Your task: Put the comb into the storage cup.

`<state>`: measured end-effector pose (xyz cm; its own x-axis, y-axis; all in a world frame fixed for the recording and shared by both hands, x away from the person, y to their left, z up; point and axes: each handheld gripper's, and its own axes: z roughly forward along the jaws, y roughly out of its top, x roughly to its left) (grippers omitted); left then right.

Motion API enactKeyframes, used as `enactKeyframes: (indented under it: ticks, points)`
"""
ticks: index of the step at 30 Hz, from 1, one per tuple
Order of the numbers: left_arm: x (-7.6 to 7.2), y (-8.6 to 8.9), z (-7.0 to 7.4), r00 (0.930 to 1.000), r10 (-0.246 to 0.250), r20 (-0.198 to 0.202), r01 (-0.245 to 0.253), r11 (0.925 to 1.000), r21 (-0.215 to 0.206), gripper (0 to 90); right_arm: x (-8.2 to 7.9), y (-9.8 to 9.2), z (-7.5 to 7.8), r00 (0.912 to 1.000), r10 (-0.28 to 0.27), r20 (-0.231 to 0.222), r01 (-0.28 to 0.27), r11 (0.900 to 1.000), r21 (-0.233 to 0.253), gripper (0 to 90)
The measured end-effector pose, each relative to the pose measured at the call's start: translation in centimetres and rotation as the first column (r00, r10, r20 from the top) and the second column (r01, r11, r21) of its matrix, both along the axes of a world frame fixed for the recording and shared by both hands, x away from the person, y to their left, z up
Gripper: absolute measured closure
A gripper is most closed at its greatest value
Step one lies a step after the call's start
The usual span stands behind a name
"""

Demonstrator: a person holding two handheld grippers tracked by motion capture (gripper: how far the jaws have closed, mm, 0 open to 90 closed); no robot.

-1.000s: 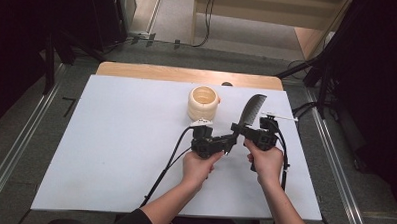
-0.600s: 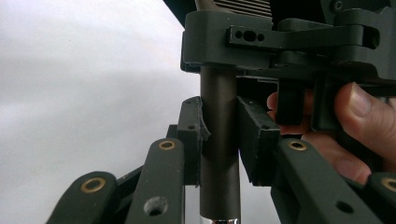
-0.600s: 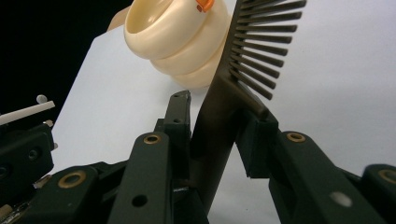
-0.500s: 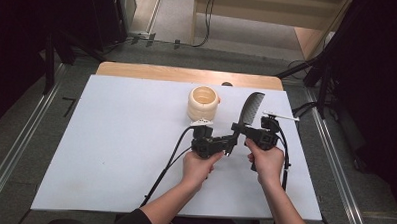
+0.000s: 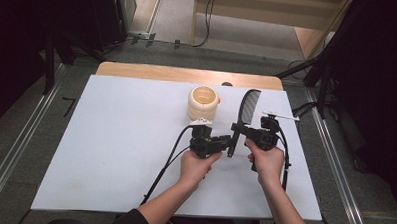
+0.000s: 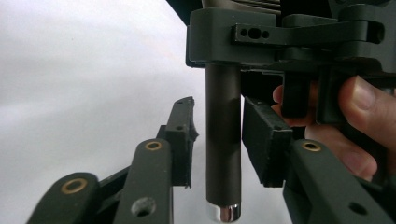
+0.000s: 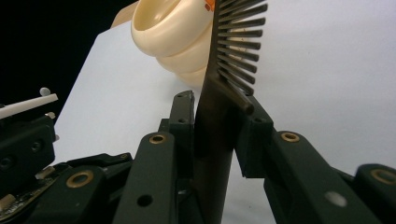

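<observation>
Right now your right gripper (image 5: pixel 234 129) is clamped on the comb (image 5: pixel 247 109), jaws pressed to both sides of the handle just below the teeth. In the right gripper view the comb (image 7: pixel 219 93) stands up between the jaws, teeth fanning to the right, with the cream cup (image 7: pixel 173 35) behind it.

Your left gripper (image 5: pixel 226 141) points right at the comb handle. In the left gripper view its jaws sit part open around the handle (image 6: pixel 223 140): both pads stand just beside it with a thin gap on each side, so no firm clamp yet. The handle's shiny tip shows low between the jaws. Your right hand (image 6: pixel 355 121) and the right gripper's body sit just behind the handle there.

From the high view the comb is lifted off the white table (image 5: pixel 115 139), tilted, teeth end up and toward the far side, right of the cup (image 5: pixel 204 103). Both grippers are close together, near the table middle, in front of the cup.
</observation>
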<state>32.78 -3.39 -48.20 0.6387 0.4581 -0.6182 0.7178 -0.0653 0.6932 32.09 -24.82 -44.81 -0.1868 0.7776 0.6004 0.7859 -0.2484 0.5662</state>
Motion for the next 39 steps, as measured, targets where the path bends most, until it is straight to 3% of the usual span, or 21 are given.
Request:
enactKeyframes:
  ticks: [9,15,30,39]
  points:
    - [0.0,1.1,0.8,0.9979,-0.065,-0.006,0.065,0.9956,0.068,46.6,-0.1,0.1,0.0,0.9997,0.003,0.025,-0.002,0.999,-0.041,69.6]
    - [-0.1,1.8,1.1,0.9912,-0.131,-0.022,0.133,0.9817,0.137,39.4,-0.1,0.2,0.0,0.9995,0.006,0.032,-0.004,0.998,-0.058,69.7]
    - [0.1,4.4,1.9,0.9798,-0.197,-0.034,0.200,0.9574,0.208,34.7,-0.3,0.6,0.2,0.9969,0.021,0.075,-0.014,0.996,-0.089,69.7]
    - [-0.5,6.6,2.1,0.9665,-0.255,-0.032,0.254,0.9340,0.251,33.1,-0.4,0.8,0.3,0.9944,0.037,0.099,-0.026,0.994,-0.107,69.7]
